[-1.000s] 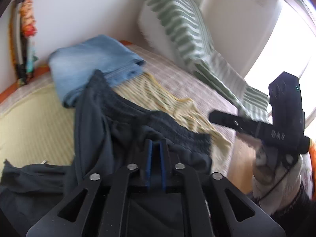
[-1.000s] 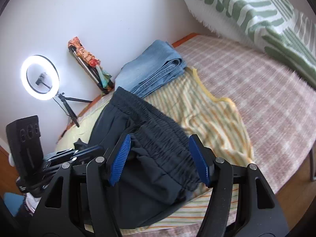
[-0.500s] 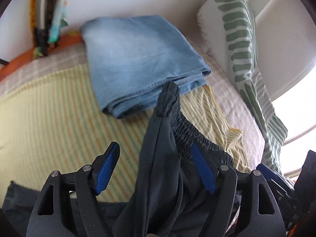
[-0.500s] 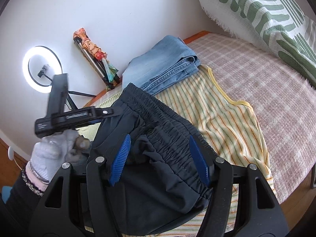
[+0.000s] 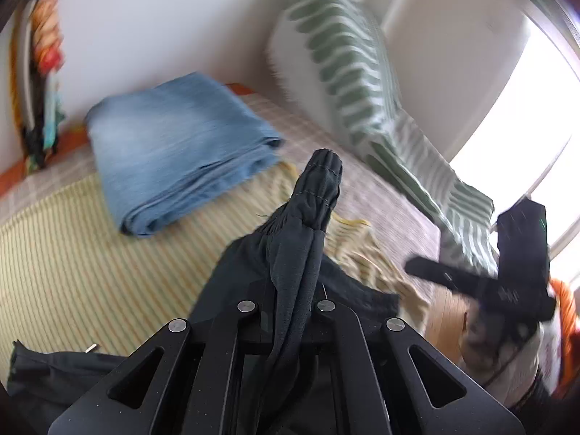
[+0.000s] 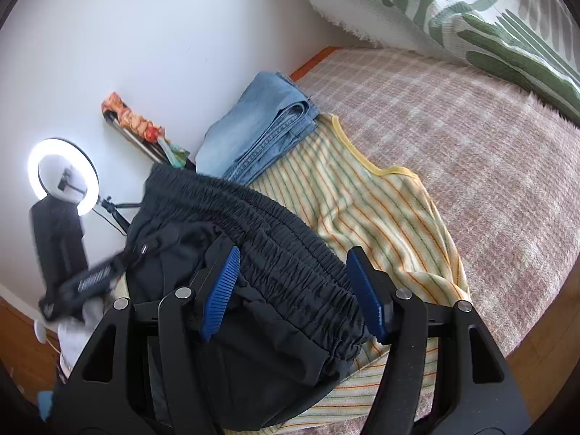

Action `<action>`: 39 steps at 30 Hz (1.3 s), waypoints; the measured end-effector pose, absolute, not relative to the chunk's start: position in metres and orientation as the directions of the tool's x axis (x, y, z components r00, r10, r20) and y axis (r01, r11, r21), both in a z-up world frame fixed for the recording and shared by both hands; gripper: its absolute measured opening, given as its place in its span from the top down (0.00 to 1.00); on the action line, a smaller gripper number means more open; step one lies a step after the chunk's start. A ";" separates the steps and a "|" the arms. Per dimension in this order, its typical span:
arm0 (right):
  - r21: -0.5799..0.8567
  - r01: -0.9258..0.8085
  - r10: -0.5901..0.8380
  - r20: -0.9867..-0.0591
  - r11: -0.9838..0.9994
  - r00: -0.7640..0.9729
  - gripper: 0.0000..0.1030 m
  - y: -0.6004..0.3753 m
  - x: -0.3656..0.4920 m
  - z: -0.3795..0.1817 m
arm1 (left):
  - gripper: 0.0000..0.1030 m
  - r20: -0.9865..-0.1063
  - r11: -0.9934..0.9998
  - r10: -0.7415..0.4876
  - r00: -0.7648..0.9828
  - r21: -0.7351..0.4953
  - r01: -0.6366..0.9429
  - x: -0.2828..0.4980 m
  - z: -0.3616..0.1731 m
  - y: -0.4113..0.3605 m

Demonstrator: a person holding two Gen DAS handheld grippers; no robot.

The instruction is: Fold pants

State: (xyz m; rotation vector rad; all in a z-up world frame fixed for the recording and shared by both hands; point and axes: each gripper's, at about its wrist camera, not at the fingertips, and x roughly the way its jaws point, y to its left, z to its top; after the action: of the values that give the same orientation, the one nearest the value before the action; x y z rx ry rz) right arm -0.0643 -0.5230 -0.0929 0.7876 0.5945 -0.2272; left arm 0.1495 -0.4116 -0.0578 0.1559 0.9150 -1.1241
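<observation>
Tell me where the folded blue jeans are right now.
The folded blue jeans lie at the far end of the bed against the white wall, just beyond the black pants, overlapping the striped yellow blanket.

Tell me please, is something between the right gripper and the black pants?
Nothing visible is. The right gripper is open, directly over the elastic waistband of the black pants. The folded jeans lie farther back, beyond the waistband. The left gripper is shut on the pants.

White wall (image 6: pixel 152 36), checked bedspread (image 6: pixel 471 137), bright window (image 5: pixel 525 137), lit ring light (image 6: pixel 63 175).
</observation>
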 end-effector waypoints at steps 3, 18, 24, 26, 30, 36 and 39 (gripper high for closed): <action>0.599 0.412 0.007 -0.573 0.687 0.820 0.38 -0.526 -0.069 -0.091 | 0.97 -0.703 0.399 -0.707 0.073 -0.311 0.863 0.116 -0.064 -0.422; 0.720 0.400 0.142 -0.563 0.566 0.814 0.37 -0.548 -0.094 -0.130 | 0.97 -0.770 0.263 -0.637 -0.035 -0.260 0.929 0.043 -0.127 -0.458; 0.812 0.370 0.242 -0.511 0.452 0.825 0.27 -0.551 -0.099 -0.151 | 0.97 -0.789 0.245 -0.613 -0.038 -0.236 0.941 0.034 -0.140 -0.465; 0.825 0.369 0.272 -0.507 0.427 0.818 0.27 -0.549 -0.097 -0.158 | 0.97 -0.783 0.250 -0.621 -0.038 -0.244 0.937 0.034 -0.141 -0.465; 0.785 0.414 0.246 -0.561 0.460 0.791 0.27 -0.545 -0.095 -0.162 | 0.97 -0.773 0.250 -0.633 -0.043 -0.256 0.934 0.034 -0.142 -0.464; 0.731 0.397 0.239 -0.597 0.555 0.765 0.27 -0.525 -0.073 -0.155 | 0.92 -0.775 0.245 -0.630 -0.047 -0.256 0.935 0.028 -0.140 -0.454; 0.658 0.435 0.185 -0.656 0.614 0.732 0.55 -0.519 -0.066 -0.159 | 0.81 -0.784 0.247 -0.617 -0.070 -0.278 0.928 0.030 -0.127 -0.434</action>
State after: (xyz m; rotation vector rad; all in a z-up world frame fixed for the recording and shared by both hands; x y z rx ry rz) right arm -0.0656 -0.5192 -0.1585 0.9197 0.7621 -0.1610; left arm 0.0297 -0.4343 -0.1273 0.4038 0.9881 -1.3291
